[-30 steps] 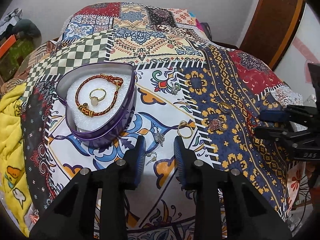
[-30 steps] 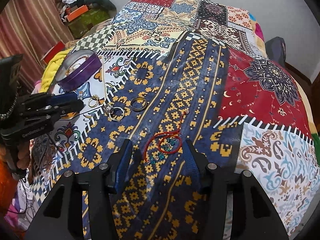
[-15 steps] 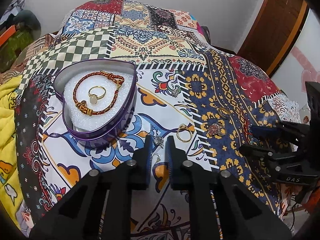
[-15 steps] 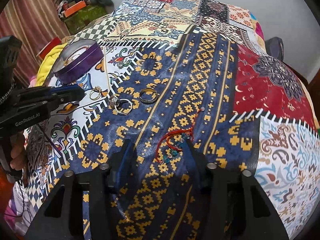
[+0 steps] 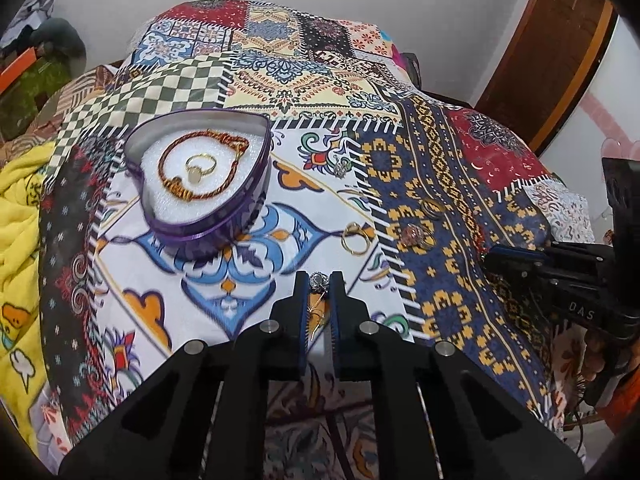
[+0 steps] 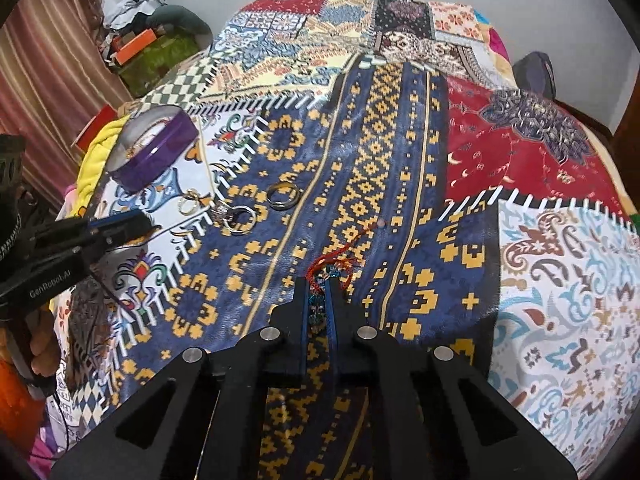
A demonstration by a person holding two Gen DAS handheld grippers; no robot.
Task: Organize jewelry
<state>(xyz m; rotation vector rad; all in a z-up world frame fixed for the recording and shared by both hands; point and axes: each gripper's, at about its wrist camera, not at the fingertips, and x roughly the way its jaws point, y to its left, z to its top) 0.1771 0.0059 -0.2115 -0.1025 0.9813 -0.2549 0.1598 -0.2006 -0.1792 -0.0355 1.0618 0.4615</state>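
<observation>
Up close, bottom centre of the left wrist view: left gripper [image 5: 320, 280] has its jaws nearly together, clamped on a small earring [image 5: 319, 280] with a silvery stud showing at the tips and a thin gold hook hanging between the pads. Whether it is lifted clear of the patchwork bedspread [image 5: 248, 276] I cannot tell.

Bottom centre of the right wrist view: right gripper [image 6: 318, 286], jaws drawn close on a red cord bracelet [image 6: 334, 262] with teal beads. Beads sit between the pads; loose red loops spill beyond the tips onto the blue-and-gold panel.

Handling judgement: both pieces are very light. The earring is tiny, hard and likely slippery, its hook easy to bend, so hold at the stud body. The cord is limp and will dangle and snag; the beaded stretch gives the firmest purchase.

Middle of the left view: a gold ring [image 5: 354, 238] and a pink-stone ring [image 5: 414, 236] lie loose, near each other, with a plain band [image 5: 433, 207] just beyond.

Farther, upper left of centre: a purple heart-shaped tin [image 5: 240, 208], open, white padding inside, already holding a braided bangle [image 5: 176, 188] laid around a gold ring with pale stone [image 5: 198, 164]. Likely the destination for the rest.
</observation>
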